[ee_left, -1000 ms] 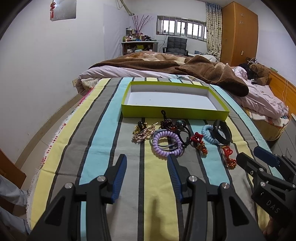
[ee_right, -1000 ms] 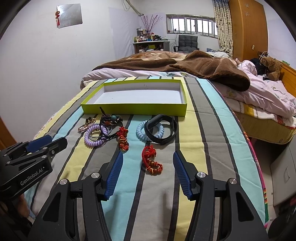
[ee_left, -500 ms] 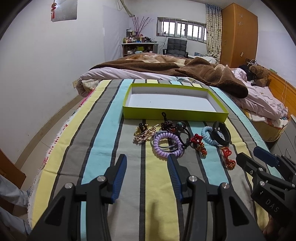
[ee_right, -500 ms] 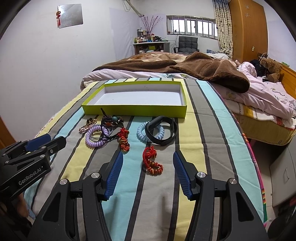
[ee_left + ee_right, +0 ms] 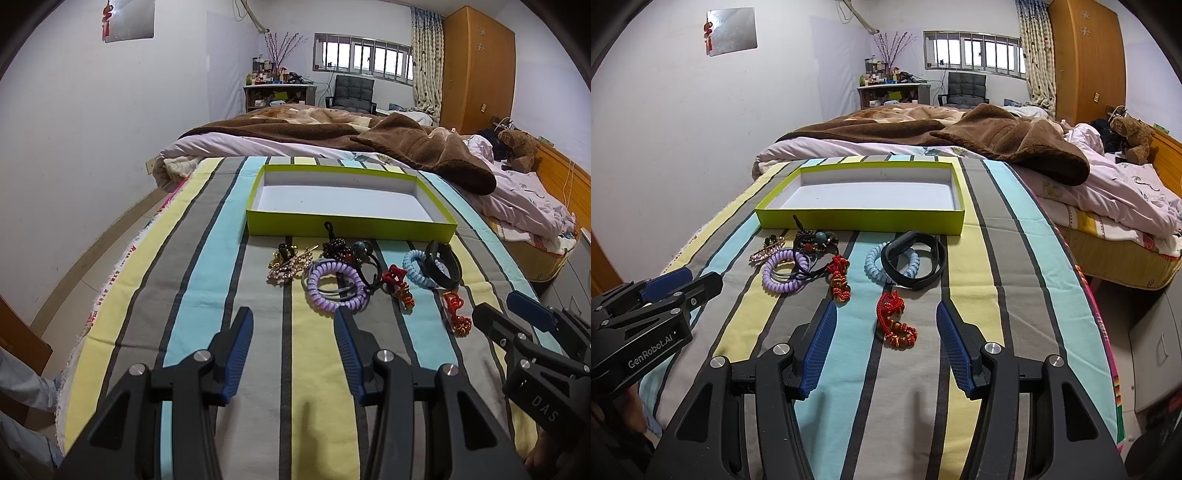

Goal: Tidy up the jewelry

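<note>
Nothing sorted yet: the green tray (image 5: pixel 857 219) sits empty on the striped bedspread (image 5: pixel 207 280), and all the jewelry lies loose just in front of the tray's near wall.

Left gripper (image 5: pixel 293 345) hangs low over the cloth with its jaws apart, holding nothing, short of the purple coil hair tie (image 5: pixel 334 282). Right gripper (image 5: pixel 886 343) is also spread and empty, with the red knotted charm (image 5: pixel 894 321) lying on the cloth between its fingers, nearer than everything else to the tray.

In front of the tray, left to right: a gold hair clip (image 5: pixel 290 262), the purple coil tangled with a beaded dark hair tie (image 5: pixel 364 258), a second red charm (image 5: pixel 399 282), a blue coil (image 5: pixel 890 262) overlapped by a black band (image 5: pixel 914 264).

Risks, as judgement:
- The charm is flat and floppy on soft fabric, so the closing fingers may pinch the bedspread with it, or catch only a loop and drop it on the way to the tray.
- The purple coil is touching the dark tie; lifting one likely drags the other out.
- The black band rests on the blue coil, so the same coupling problem applies.
- The grippers are near each other, so there is a clash risk if both go in together.
</note>
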Motion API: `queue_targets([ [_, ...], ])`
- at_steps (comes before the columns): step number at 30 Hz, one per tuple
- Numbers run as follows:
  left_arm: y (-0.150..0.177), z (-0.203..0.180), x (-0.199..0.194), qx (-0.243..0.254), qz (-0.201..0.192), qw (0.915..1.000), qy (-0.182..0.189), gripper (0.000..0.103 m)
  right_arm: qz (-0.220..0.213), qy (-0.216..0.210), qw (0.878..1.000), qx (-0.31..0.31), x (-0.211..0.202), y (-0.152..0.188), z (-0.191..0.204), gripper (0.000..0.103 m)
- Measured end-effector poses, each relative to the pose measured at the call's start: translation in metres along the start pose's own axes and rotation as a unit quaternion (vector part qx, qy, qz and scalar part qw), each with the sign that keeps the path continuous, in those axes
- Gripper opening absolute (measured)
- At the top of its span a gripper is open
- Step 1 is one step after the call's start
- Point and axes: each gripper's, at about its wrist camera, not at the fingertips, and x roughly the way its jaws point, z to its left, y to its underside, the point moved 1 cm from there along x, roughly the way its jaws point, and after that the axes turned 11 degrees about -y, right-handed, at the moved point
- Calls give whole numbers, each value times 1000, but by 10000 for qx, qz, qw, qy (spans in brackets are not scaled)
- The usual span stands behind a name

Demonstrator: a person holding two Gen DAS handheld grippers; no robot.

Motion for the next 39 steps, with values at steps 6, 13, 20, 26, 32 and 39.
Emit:
queue_targets([
  [6,1,0,0,2,1,10000,-6,47,2,-8,10000,6,0,0,0,57],
  [13,1,1,1,5,32,10000,8,47,35,-35,10000,24,3,-1,-1,57],
  [20,0,4,7,5,108,9999,65,47,54,-85,9999,10,7,-2,-3,57],
  [26,-2,6,15,79,162,9991,373,47,147,-149,9998,59,13,-3,-11,57],
  [32,-5,19,29,-137,443,9954,839,47,307,-253,9990,207,21,-4,-28,57],
  [39,-8,29,38,-155,620,9929,999,47,755,-469,9956,311,48,-7,-34,57],
])
